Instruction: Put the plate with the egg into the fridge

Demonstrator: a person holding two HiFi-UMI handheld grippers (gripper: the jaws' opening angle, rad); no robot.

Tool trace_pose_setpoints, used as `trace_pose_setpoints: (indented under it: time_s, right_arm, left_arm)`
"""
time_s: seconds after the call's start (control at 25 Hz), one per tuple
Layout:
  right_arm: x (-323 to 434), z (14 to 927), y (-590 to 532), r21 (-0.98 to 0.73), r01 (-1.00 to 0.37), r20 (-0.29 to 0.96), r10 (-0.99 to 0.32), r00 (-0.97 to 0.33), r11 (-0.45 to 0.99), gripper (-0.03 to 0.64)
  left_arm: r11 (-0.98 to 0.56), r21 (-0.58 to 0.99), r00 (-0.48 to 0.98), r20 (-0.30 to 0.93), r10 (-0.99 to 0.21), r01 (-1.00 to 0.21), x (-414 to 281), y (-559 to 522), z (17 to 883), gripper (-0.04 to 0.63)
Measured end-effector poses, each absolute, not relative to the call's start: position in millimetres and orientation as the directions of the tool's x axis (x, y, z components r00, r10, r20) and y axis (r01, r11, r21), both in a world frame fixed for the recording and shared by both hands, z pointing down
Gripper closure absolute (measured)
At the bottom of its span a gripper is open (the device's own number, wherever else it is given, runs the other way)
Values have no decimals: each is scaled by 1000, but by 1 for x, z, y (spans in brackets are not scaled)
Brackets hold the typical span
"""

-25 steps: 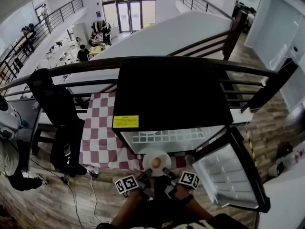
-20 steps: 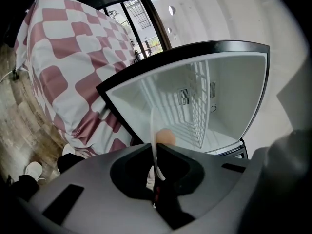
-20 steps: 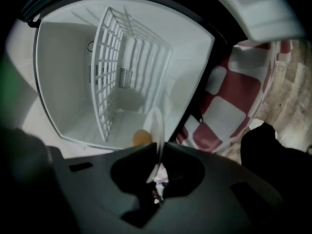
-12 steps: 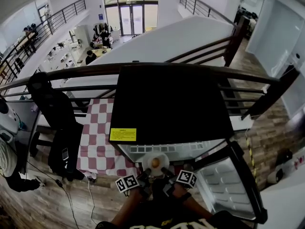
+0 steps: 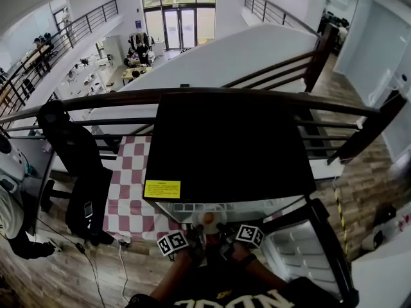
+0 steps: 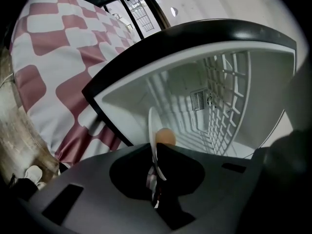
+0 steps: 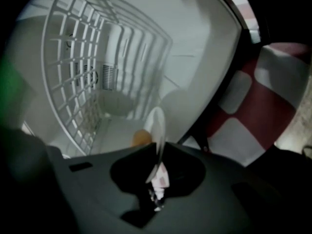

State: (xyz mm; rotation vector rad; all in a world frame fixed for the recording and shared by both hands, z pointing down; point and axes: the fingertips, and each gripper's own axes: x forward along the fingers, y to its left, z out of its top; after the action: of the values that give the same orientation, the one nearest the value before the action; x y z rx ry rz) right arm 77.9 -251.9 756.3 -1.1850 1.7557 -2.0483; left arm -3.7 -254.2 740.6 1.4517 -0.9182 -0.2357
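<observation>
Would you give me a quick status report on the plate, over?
Both shut on the plate rim: left gripper, right gripper. The egg rides on it, at the open fridge mouth. Nothing seen in the way.

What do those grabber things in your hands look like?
The left gripper and right gripper have dark grey, rounded plastic bodies with black jaws. Each carries a white cube printed with black square markers. The person wears a black top with yellow lettering.

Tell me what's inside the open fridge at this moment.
The fridge shows white walls, a back vent and a white wire rack. The plate with the egg is at its opening. The left tongs and right tongs cover the lower interior.
</observation>
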Motion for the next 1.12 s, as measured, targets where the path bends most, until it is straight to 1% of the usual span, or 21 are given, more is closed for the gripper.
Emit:
trace_pose_setpoints:
  time_s: [0.32, 0.6, 0.84, 0.96, 1.0, 1.08, 1.12]
  right_arm:
    - [73, 771, -263, -886, -345, 463, -578, -672, -309, 581]
    - [73, 782, -265, -871, -360, 490, -557, -670, -333, 581]
    - [74, 783, -273, -874, -378, 485, -572, -661, -304, 581]
    - [75, 783, -275, -872, -402, 487, -577, -656, -279, 580]
    - [75, 783, -277, -871, -411, 486, -582, -652, -268, 580]
    - [77, 782, -282, -869, -427, 486, -593, -642, -249, 580]
    - [78, 781, -283, -867, -437, 487, -597, -637, -241, 580]
  left_arm:
    - [221, 897, 629, 428, -649, -383, -10, -264, 758, 558]
    - [232, 873, 615, 471, -633, -429, -9, -263, 767, 558]
    - [198, 852, 605, 490, -628, -484, -7, -270, 769, 545]
    - [188, 849, 613, 493, -618, -493, -5, -270, 771, 535]
    - [178, 853, 622, 486, -614, -491, -4, -271, 771, 525]
    - [150, 860, 644, 470, -604, -488, 1, -273, 768, 468]
    - [140, 862, 653, 465, -598, -487, 4, -274, 767, 456]
